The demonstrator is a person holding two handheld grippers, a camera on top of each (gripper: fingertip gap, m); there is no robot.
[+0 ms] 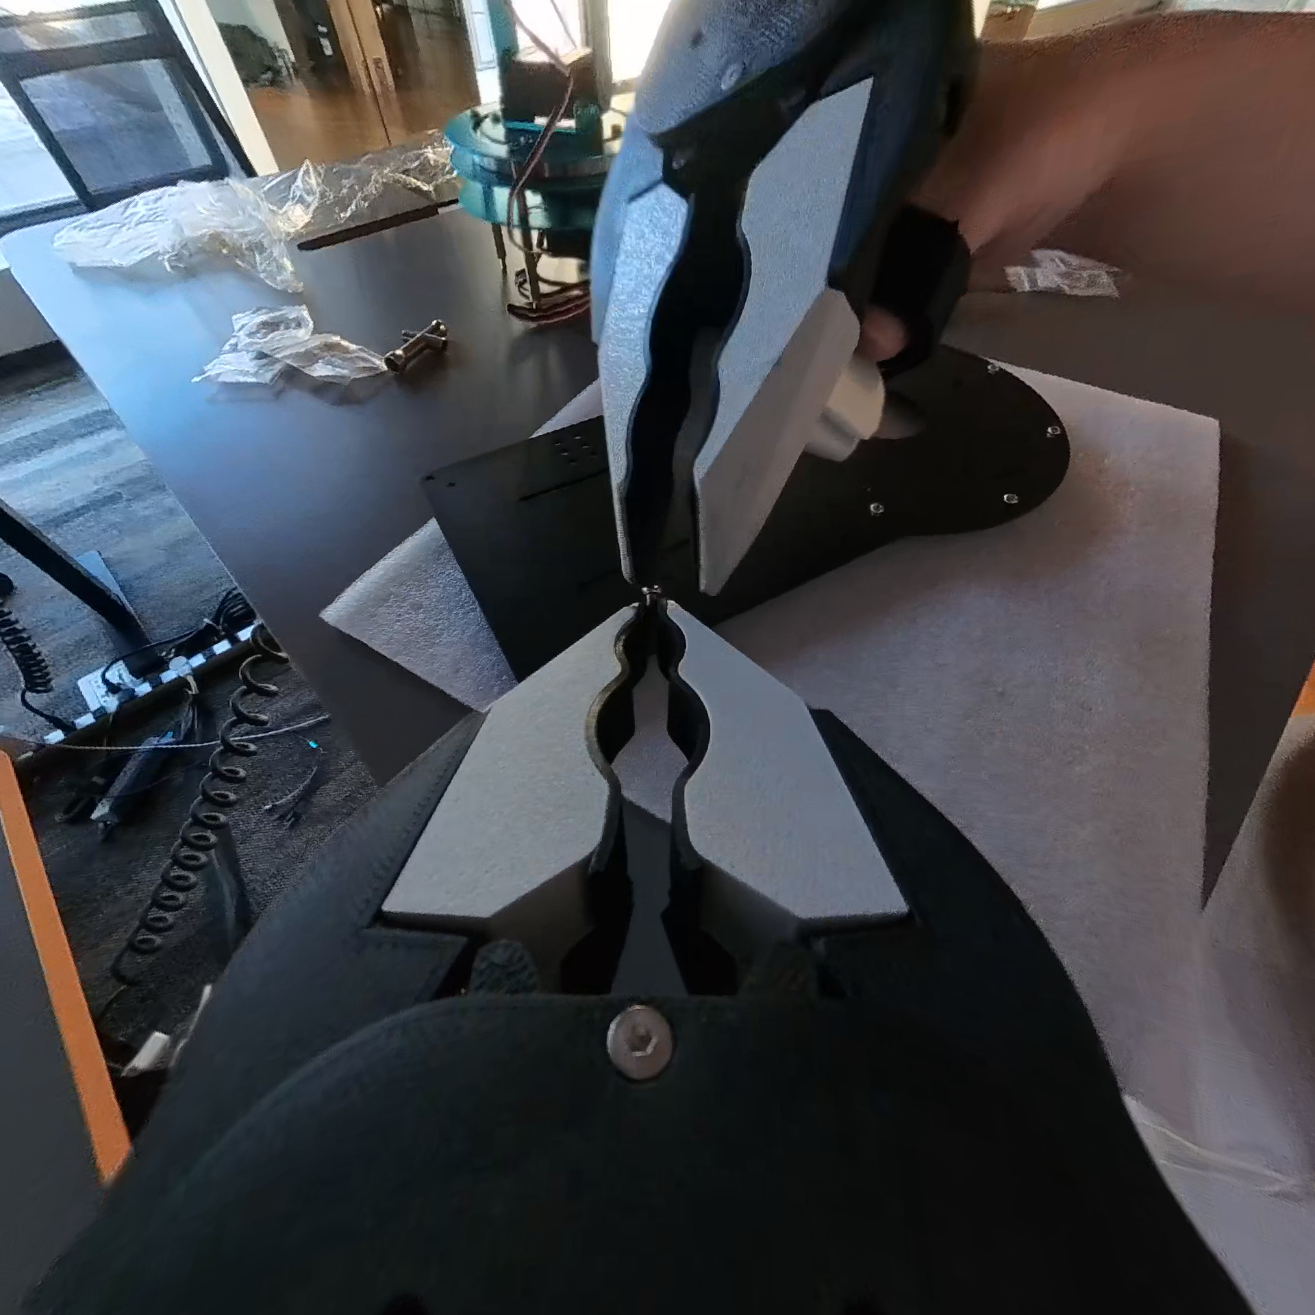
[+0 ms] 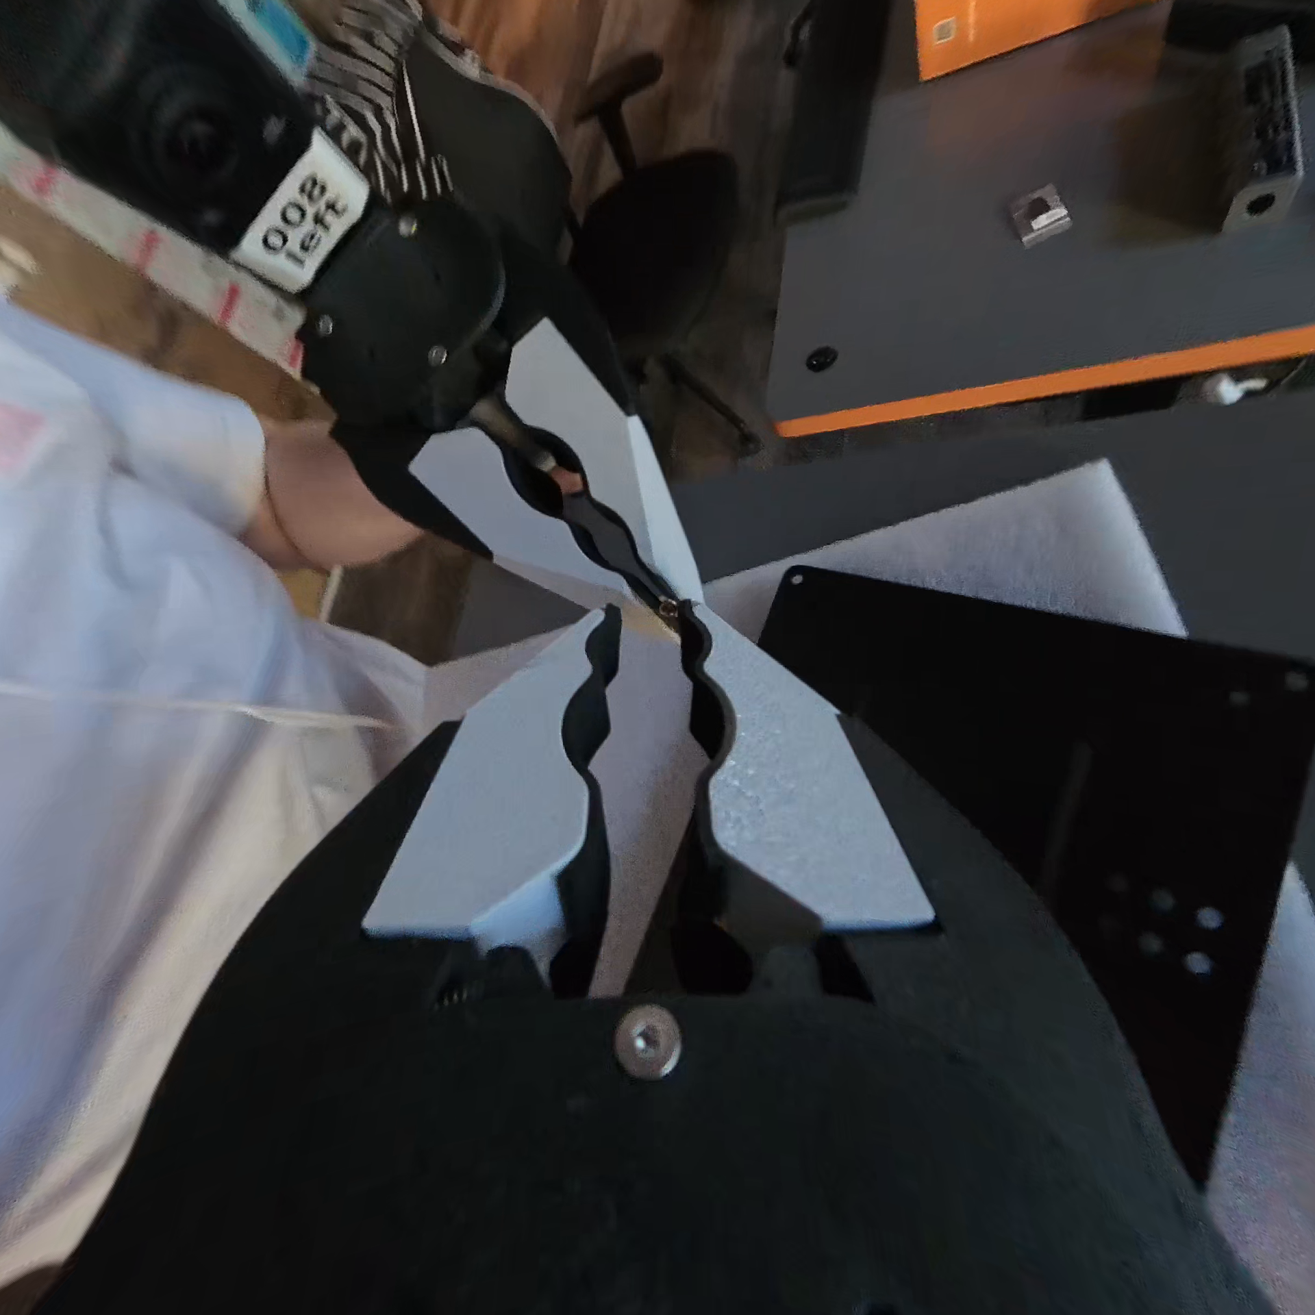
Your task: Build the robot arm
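Looking thru left wrist view first: left claw (image 1: 650, 618) has tips pinched together on a tiny metal screw (image 1: 650, 593), held in air above the black plate (image 1: 541, 526). Right claw (image 1: 665, 580) comes down from above, its tips meeting the same screw; gap btwn its tips looks small here, grip not certain. Tip-to-tip pose reads as a handover of a part too small to hold anywhere but at the very tips. Plate lies on a white foam sheet (image 1: 960, 676), prob. as padding, on a dark tabletop (image 1: 320, 427). Crumpled clear plastic wrap (image 1: 213, 220), a small metal socket wrench (image 1: 420, 349) and a teal round assembly (image 1: 526, 171) w/ wires sit farther back, well apart.

Right wrist view: right claw (image 2: 647, 615) stands apart; only its right fingertip (image 2: 687, 610) touches the screw (image 2: 667, 607), left finger clear of it. Left claw (image 2: 658, 592) is clamped on the screw from opposite side. Black plate (image 2: 1032, 747) on foam sheet (image 2: 996, 526) just beside the tips. A person's hand (image 2: 320, 498) holds the left unit.
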